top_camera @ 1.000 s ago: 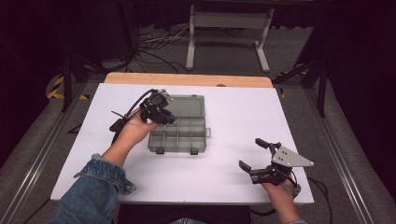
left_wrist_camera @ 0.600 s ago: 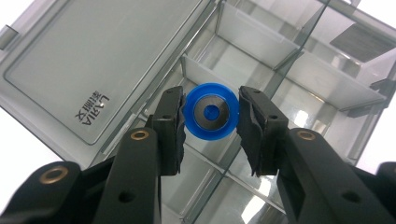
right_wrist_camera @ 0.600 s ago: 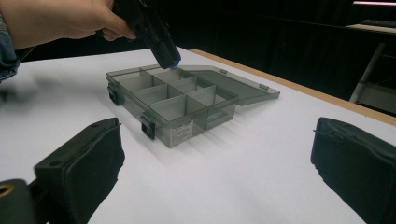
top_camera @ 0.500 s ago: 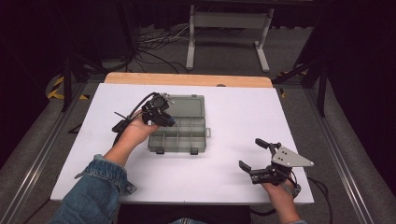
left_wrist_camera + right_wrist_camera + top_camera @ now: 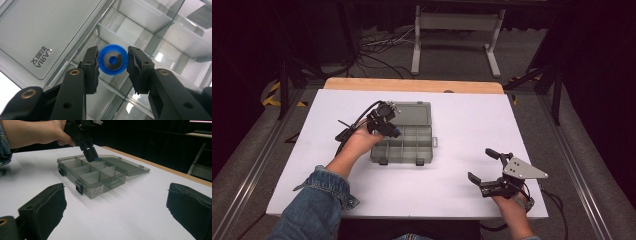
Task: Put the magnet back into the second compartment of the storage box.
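Over the open box (image 5: 412, 135) on the table (image 5: 462, 125), your left gripper (image 5: 113, 62) tilts downward, jaws clamped on a blue wheel (image 5: 113, 59) above a rear compartment. Your right gripper (image 5: 484, 165) rests nearby, jaws spread wide.

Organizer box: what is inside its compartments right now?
The compartments of the organizer box that show look empty. The left gripper holds a blue roller just above one, and it hides part of that compartment's floor.
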`<action>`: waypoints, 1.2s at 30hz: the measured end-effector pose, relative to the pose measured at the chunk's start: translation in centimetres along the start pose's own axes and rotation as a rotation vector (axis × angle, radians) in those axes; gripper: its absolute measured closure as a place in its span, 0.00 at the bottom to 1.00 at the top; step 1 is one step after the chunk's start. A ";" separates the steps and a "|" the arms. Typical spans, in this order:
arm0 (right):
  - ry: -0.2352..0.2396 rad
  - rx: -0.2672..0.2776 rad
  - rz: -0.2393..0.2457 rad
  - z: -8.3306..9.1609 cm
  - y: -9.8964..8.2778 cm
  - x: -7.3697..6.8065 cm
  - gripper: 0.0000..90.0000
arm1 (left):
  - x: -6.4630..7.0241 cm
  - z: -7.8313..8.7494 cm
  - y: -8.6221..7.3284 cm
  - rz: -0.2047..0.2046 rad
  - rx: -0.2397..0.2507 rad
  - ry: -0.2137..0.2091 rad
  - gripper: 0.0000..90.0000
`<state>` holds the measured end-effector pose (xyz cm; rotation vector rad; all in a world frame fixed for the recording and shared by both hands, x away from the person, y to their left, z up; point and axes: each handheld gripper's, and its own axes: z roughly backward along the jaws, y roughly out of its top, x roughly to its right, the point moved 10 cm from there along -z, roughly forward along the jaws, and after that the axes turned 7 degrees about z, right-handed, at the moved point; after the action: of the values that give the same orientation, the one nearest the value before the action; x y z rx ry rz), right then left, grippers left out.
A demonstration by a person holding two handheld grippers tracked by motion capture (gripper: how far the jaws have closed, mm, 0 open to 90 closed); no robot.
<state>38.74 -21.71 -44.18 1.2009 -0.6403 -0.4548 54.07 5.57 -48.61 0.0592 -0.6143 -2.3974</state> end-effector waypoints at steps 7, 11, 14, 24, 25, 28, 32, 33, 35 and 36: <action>0.000 0.000 0.000 0.0 0.0 0.0 0.03 | 0.0 -0.5 -0.1 -0.003 -0.019 -0.002 0.69; 0.000 -0.001 -0.004 0.0 0.0 0.0 0.03 | 0.0 -0.7 -0.1 -0.008 -0.022 0.001 0.69; 0.000 -0.002 -0.004 0.0 0.0 0.0 0.03 | 0.0 -0.8 -0.1 -0.002 -0.022 -0.003 0.69; -0.004 -0.002 -0.003 0.1 -0.1 0.0 0.03 | 0.1 -1.3 -0.1 -0.017 -0.040 -0.002 0.69; -0.003 0.000 0.002 0.2 0.0 0.1 0.03 | 0.1 -1.3 -0.2 -0.014 -0.040 -0.001 0.69; -0.005 -0.002 0.002 0.2 -0.1 0.1 0.03 | 0.1 -1.3 -0.1 -0.020 -0.041 0.000 0.69; -0.004 -0.001 0.002 0.2 -0.1 0.0 0.03 | 0.1 -1.3 -0.2 -0.022 -0.043 0.005 0.69; -0.003 -0.001 0.003 0.2 -0.1 0.0 0.03 | 0.2 -1.2 -0.2 -0.023 -0.041 0.005 0.68; -0.003 0.000 0.000 0.2 0.0 0.0 0.03 | 0.2 -1.1 -0.1 -0.027 -0.037 0.009 0.66; -0.004 -0.002 0.001 0.2 -0.1 0.1 0.03 | 0.2 -0.9 -0.1 -0.031 -0.037 0.016 0.64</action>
<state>38.68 -21.89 -44.19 1.1981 -0.6438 -0.4566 54.04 5.17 -49.47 0.0730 -0.5651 -2.4349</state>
